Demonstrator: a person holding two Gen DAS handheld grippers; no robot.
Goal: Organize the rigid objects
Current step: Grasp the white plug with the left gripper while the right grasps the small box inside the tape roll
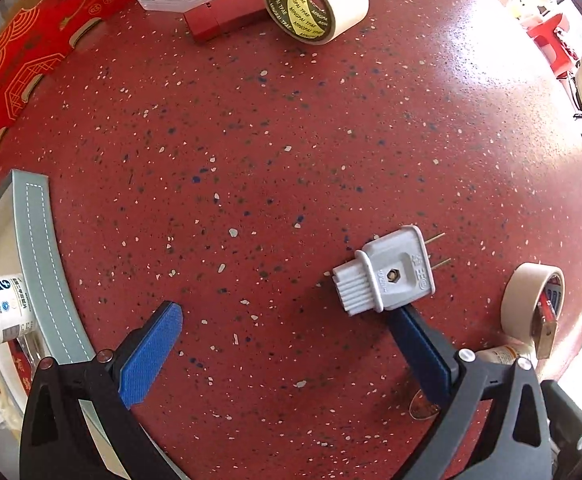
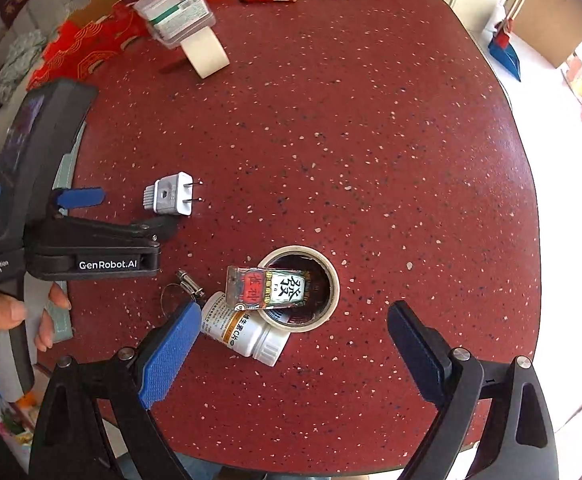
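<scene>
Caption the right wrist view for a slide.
Open right gripper above pill bottle and tape roll; open left gripper beside plug.

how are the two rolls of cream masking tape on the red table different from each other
The far cream tape roll stands on its edge, its open core facing sideways; the near cream tape roll lies flat, core facing up. The far roll's core is empty, showing printed lettering; the near roll has a small clear printed packet resting across it. Both sit on the red speckled table.

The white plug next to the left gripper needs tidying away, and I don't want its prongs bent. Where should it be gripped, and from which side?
Grip the white plug across its smooth, wide body, ahead of the ribbed tail. It lies flat with the prongs pointing away, so come from above, the open left gripper astride its long sides.
</scene>
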